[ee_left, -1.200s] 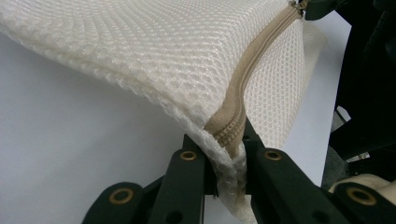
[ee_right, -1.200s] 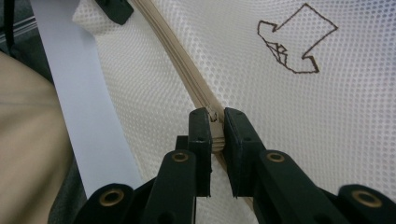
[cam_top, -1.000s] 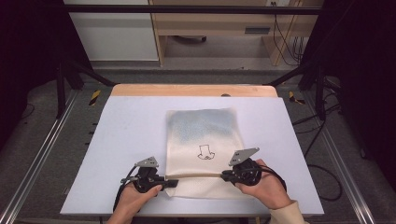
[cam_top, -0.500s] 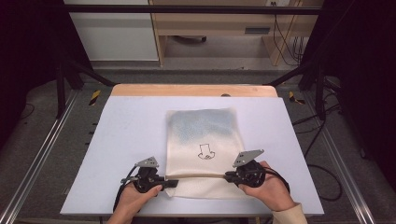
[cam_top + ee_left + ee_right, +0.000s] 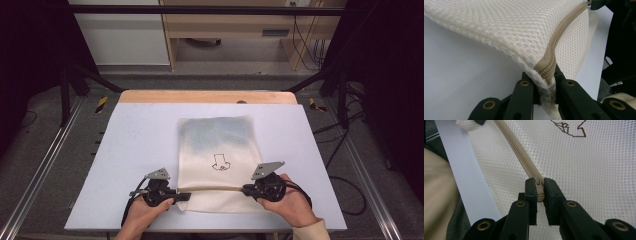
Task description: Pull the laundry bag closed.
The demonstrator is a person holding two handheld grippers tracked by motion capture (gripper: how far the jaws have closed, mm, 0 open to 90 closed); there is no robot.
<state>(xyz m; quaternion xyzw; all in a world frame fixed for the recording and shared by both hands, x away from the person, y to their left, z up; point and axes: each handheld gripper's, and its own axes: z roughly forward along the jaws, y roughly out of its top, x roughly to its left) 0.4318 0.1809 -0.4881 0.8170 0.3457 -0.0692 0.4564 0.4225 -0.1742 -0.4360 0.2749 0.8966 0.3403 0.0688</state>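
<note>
High view: mesh bag bears an unreadable black drawing; both grippers' jaws clamp its zipper.

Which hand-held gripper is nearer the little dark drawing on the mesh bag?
Right. The right hand-held gripper grips the zipper just below-right of the drawing; the left hand-held gripper clamps the mesh bag at its far lower-left corner.

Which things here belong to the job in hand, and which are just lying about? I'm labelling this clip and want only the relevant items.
In the job:
- mesh bag, cream, lying on the table
- its zipper
- left gripper, shut on the bag's zipper end
- right gripper, shut on the zipper

Just around:
- white table
- wooden furniture behind the table
- cables on the floor
</note>
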